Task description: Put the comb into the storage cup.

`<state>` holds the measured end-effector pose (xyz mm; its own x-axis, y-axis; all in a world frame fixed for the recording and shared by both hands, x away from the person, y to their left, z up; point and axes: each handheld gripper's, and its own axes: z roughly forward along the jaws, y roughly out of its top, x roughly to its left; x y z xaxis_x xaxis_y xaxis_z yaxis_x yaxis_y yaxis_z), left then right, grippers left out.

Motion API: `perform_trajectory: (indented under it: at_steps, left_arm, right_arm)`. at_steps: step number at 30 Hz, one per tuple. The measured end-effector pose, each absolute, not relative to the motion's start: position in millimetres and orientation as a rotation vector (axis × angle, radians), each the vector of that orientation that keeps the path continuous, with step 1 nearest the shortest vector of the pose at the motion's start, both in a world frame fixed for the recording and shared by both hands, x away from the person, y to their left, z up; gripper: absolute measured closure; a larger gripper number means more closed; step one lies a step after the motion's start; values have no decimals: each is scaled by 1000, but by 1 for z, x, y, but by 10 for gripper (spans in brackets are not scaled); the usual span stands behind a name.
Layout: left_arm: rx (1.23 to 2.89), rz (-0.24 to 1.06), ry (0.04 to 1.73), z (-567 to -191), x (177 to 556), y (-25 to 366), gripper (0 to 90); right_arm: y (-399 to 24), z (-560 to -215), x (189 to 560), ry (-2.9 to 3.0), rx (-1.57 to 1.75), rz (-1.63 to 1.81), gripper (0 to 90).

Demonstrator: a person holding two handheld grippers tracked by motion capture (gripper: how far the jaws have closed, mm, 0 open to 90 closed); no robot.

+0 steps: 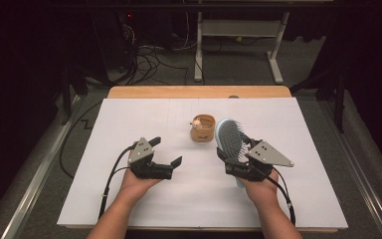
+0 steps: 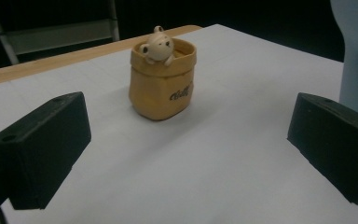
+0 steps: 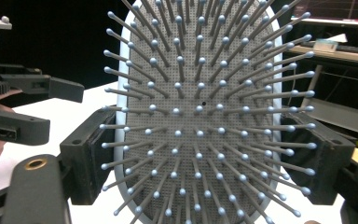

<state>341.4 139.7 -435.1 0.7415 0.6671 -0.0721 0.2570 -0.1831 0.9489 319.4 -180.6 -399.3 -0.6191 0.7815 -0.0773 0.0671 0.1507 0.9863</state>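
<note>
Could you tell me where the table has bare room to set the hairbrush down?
Free: the white table left of the bear cup, its far right side, and its near edge. Crowded: between cup and right tool gripping the hairbrush.

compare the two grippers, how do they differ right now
The left gripper is open and holds nothing; the right gripper is shut on the hairbrush. The left points at the pot from a distance; the right has its brush lifted beside the pot. Both are hand-held, black, with grey plates.

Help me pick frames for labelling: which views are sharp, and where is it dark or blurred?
High view: table bright, surroundings dark. Left gripper view: pot fairly sharp, near jaws soft. Right gripper view: brush sharp, black behind it.
</note>
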Motion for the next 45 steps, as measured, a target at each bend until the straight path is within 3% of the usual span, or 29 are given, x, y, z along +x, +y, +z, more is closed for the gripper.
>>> perform_trajectory:
  at_steps: [10, 45]
  left_arm:
    - [1750, 350, 703, -434, 346, 119, 0]
    - [1725, 353, 648, -409, 323, 117, 0]
  right_arm:
    - [-187, -398, 319, 1803, 827, 1523, 204]
    - [-159, -403, 310, 1808, 725, 1483, 203]
